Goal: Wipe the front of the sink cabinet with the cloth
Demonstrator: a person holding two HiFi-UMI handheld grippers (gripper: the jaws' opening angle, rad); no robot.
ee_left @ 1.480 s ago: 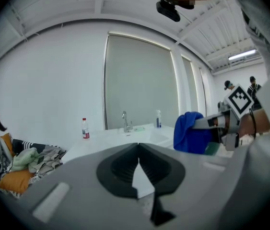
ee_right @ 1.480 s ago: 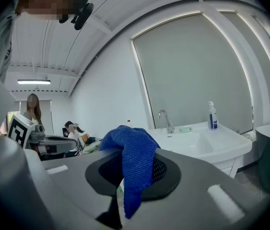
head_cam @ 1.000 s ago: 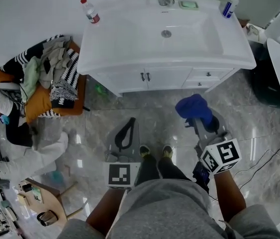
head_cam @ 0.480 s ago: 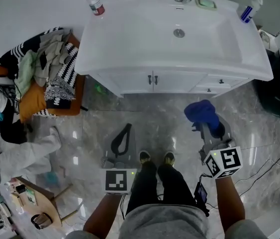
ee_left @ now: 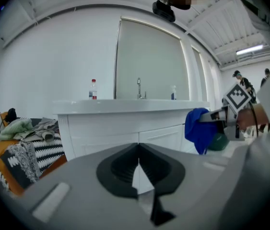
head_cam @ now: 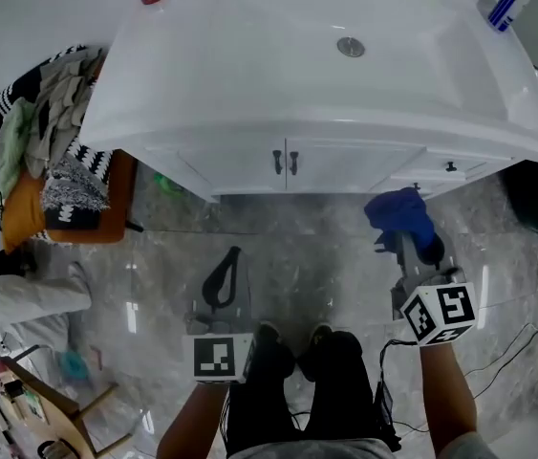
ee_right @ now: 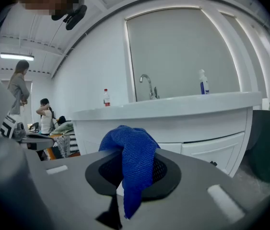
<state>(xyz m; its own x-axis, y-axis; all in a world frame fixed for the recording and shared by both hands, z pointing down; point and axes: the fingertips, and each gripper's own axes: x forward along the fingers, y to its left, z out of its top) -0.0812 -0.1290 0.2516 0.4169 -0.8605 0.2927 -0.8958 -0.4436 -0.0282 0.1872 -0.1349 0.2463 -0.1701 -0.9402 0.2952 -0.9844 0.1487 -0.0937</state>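
Looking down in the head view, the right gripper (head_cam: 414, 245) holds the blue cloth (head_cam: 399, 215) close before the white sink cabinet (head_cam: 335, 166), below its right door. I cannot tell if the cloth touches the cabinet. The left gripper (head_cam: 223, 280) is lower at the left, well apart from the cabinet, over the grey floor (head_cam: 316, 247).

In the left gripper view, its jaws are pressed together with nothing between them. The cabinet front stands behind them and the cloth is at the right.

In the right gripper view, the jaws are clamped on the cloth, which bunches above them and hangs down in front.
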